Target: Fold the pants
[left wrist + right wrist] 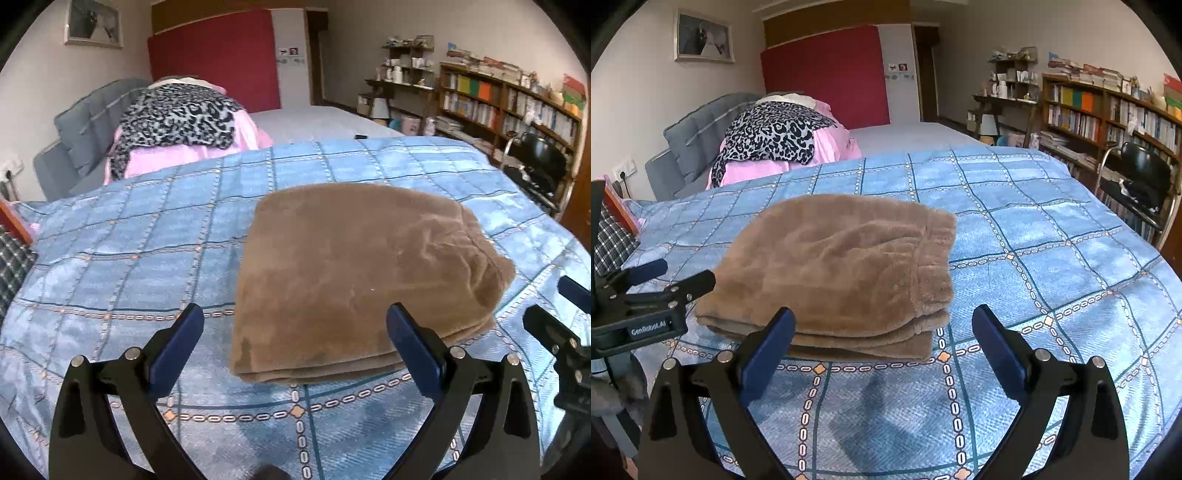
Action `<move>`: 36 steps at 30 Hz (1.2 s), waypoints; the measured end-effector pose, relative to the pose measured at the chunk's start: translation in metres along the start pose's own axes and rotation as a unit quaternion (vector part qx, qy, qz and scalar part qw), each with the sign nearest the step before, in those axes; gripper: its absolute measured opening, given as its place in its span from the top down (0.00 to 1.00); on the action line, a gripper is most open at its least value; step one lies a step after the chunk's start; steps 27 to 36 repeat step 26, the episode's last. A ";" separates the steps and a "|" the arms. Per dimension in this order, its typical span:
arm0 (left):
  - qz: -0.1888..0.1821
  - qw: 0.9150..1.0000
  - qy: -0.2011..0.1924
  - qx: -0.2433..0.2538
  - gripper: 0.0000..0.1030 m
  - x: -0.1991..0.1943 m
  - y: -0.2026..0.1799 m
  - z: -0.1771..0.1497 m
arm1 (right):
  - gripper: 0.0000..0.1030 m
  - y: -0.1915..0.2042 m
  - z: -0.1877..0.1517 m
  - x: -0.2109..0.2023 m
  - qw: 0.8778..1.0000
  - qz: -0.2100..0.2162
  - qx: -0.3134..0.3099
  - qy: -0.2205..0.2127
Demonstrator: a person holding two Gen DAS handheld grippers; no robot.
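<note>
Pants (362, 280) lie folded on the bed (110, 266); both hand-held grippers (295, 339) (882, 339) spread, empty; likely only tidying left.

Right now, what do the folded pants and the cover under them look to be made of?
Brown pants: apparently thick plush fleece, matte; fuzzy nap and soft rounded fold edges. Blue checked bedcover: seems a woven or brushed cotton-type cloth, matte, printed chain-pattern grid; the exact fibre can't be told.

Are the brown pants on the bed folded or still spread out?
Folded. The brown pants lie as a compact stack on the blue bedspread, layered edges showing at the near side.
</note>
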State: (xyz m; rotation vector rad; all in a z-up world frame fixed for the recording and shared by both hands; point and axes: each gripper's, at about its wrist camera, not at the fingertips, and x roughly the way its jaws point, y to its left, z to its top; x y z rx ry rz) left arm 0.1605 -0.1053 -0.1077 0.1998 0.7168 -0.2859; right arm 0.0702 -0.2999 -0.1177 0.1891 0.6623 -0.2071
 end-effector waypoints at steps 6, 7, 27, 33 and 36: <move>-0.008 1.000 0.023 -0.006 0.03 0.002 0.001 0.001 | 0.07 0.007 -0.002 -0.001 1.000 -0.001 -0.015 0.002; -0.013 1.000 0.025 -0.008 0.03 0.002 0.002 0.001 | 0.07 0.008 -0.002 0.000 1.000 0.000 -0.017 0.002; 0.014 0.998 0.059 -0.023 0.03 0.034 0.022 -0.010 | 0.07 -0.006 -0.013 0.023 0.999 -0.012 0.005 0.036; 0.014 0.998 0.059 -0.023 0.03 0.034 0.022 -0.010 | 0.07 -0.006 -0.013 0.023 0.999 -0.012 0.005 0.036; 0.014 0.998 0.059 -0.023 0.03 0.034 0.022 -0.010 | 0.07 -0.006 -0.013 0.023 0.999 -0.012 0.005 0.036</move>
